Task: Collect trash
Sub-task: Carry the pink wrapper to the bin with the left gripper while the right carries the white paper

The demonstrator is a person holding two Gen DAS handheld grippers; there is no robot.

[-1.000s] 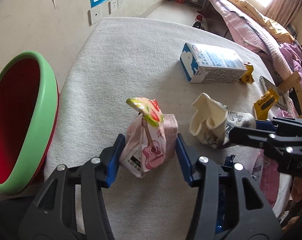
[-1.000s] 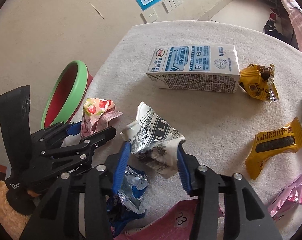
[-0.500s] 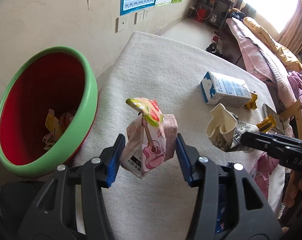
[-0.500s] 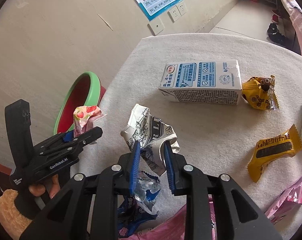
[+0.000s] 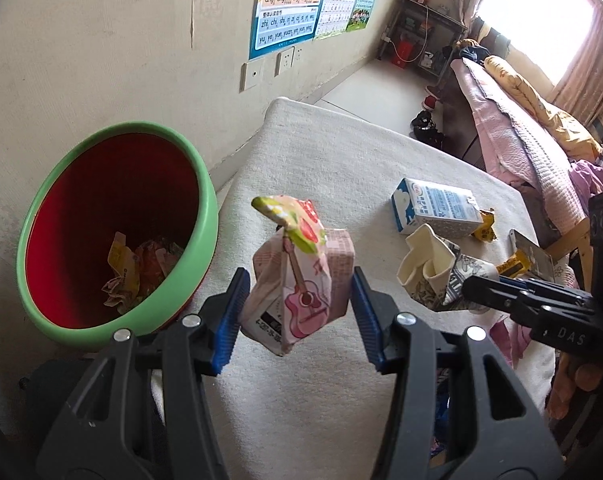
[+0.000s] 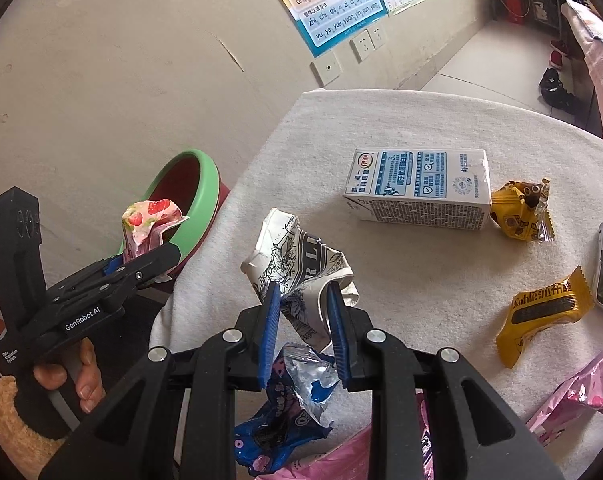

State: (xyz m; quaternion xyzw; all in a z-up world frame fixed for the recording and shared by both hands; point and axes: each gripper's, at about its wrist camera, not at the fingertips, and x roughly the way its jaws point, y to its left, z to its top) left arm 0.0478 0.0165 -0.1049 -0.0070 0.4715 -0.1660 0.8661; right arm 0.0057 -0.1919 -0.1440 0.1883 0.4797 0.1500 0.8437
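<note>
Pink carton (image 5: 297, 284) clamped in left gripper (image 5: 297, 316); right gripper (image 6: 303, 312) grips crumpled cup (image 6: 297, 252).

- The right gripper (image 6: 303, 300) has its blue fingers (image 6: 270, 320) clamped on a crumpled black-and-white paper cup (image 6: 297, 256).
- Left of the cup, the left gripper (image 6: 141, 264) pinches a pink strawberry-print wrapper (image 6: 147, 220), with the green-rimmed bin (image 6: 201, 200) behind it.
- Right of the cup, a blue-and-white milk carton (image 6: 417, 190) lies on the white surface (image 6: 421, 280), touching a yellow wrapper (image 6: 521, 210).
- Below the cup, a blue foil wrapper (image 6: 285, 412).
</note>
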